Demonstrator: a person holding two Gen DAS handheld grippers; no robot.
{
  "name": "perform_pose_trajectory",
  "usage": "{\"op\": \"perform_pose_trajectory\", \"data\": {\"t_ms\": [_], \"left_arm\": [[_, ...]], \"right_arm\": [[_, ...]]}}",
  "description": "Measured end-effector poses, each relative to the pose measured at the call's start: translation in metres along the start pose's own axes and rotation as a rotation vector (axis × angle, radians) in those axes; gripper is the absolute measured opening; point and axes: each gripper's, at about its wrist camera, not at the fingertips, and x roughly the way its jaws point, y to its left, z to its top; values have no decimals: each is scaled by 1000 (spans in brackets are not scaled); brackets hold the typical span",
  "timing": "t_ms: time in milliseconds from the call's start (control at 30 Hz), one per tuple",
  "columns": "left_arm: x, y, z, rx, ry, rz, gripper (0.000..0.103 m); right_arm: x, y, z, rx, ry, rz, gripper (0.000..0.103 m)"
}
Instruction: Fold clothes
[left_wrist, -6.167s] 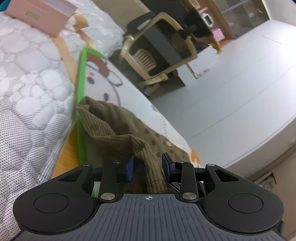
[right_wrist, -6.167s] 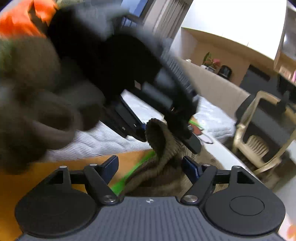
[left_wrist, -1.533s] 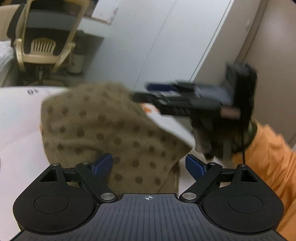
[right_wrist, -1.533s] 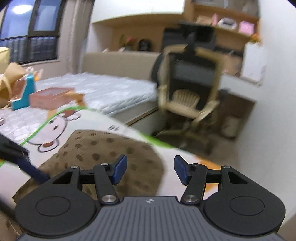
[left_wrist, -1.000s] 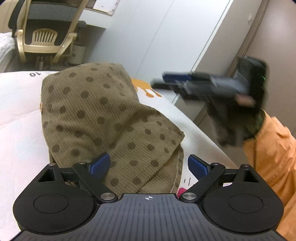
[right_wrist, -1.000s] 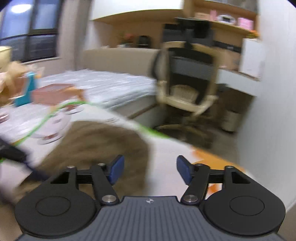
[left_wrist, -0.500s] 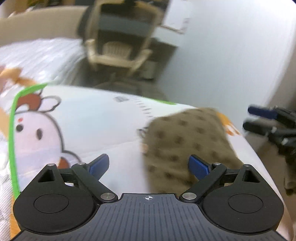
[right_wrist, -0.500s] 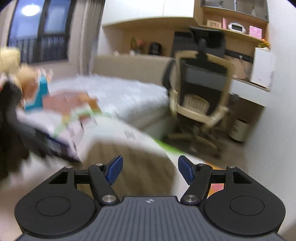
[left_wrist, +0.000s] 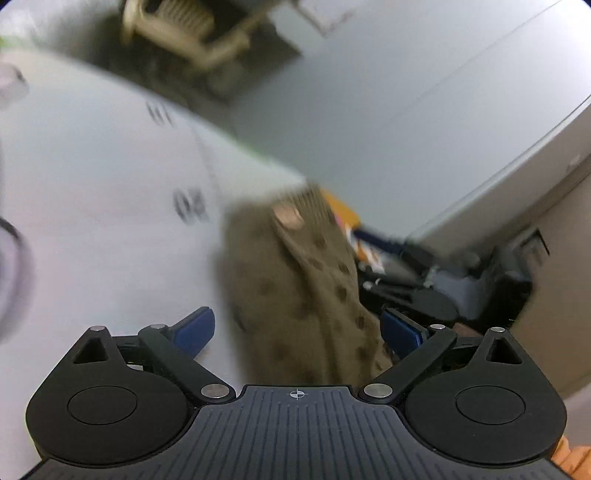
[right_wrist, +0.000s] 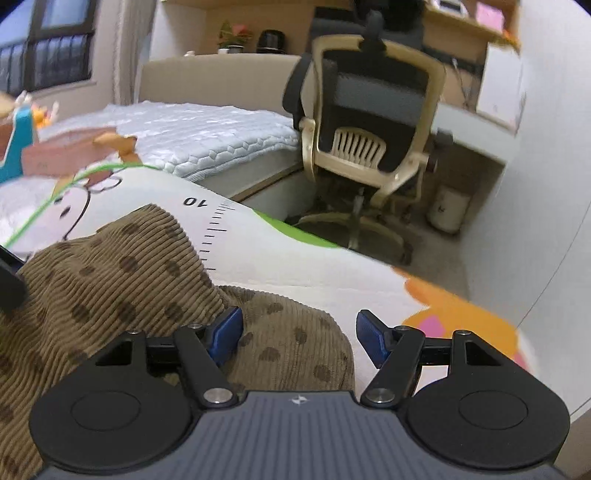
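Note:
A brown corduroy garment (right_wrist: 122, 280) with dark dots lies folded on a white cartoon-print mat (right_wrist: 295, 266). My right gripper (right_wrist: 297, 338) is open just above the garment's near edge, its left pad over the cloth, nothing held. In the blurred left wrist view the same garment (left_wrist: 306, 280) runs forward between the fingers of my left gripper (left_wrist: 297, 328), which is open and apart from the cloth. A round button (left_wrist: 288, 216) shows near the garment's far end. The right gripper (left_wrist: 410, 258) appears as a dark blurred shape beyond the garment.
An office chair (right_wrist: 373, 136) stands past the mat's far edge, with a small white bin (right_wrist: 448, 212) beside it. A quilted white mattress (right_wrist: 199, 129) and a pink box (right_wrist: 62, 155) lie at the back left. A white wall (left_wrist: 406, 110) and cabinet close the right side.
The left gripper has swung to the right and tilted down over the garment's edge. The right gripper has dropped closer to the garment. Both stay open.

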Motion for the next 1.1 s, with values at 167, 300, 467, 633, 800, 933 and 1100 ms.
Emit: {"op": "perform_pose_trajectory", "data": {"t_ms": [167, 300, 467, 633, 800, 933, 1100], "left_arm": [[16, -22, -6, 85, -14, 95, 100], [21, -34, -10, 144, -31, 148, 88], [12, -25, -13, 128, -55, 130, 82], [-18, 1, -11, 97, -119, 130, 81], [-74, 46, 12, 45, -228, 200, 81], [-123, 83, 23, 1, -292, 280, 83], [-161, 106, 30, -10, -309, 339, 86]], "right_arm": [[-42, 11, -23, -13, -10, -18, 73], [-52, 20, -43, 4, 15, 15, 73], [-41, 28, -38, 41, 12, 43, 73], [-16, 56, -18, 58, 11, 83, 73], [23, 116, 24, -27, -14, 151, 73], [50, 140, 67, 30, -12, 279, 74], [21, 136, 89, 26, -146, 281, 80]]}}
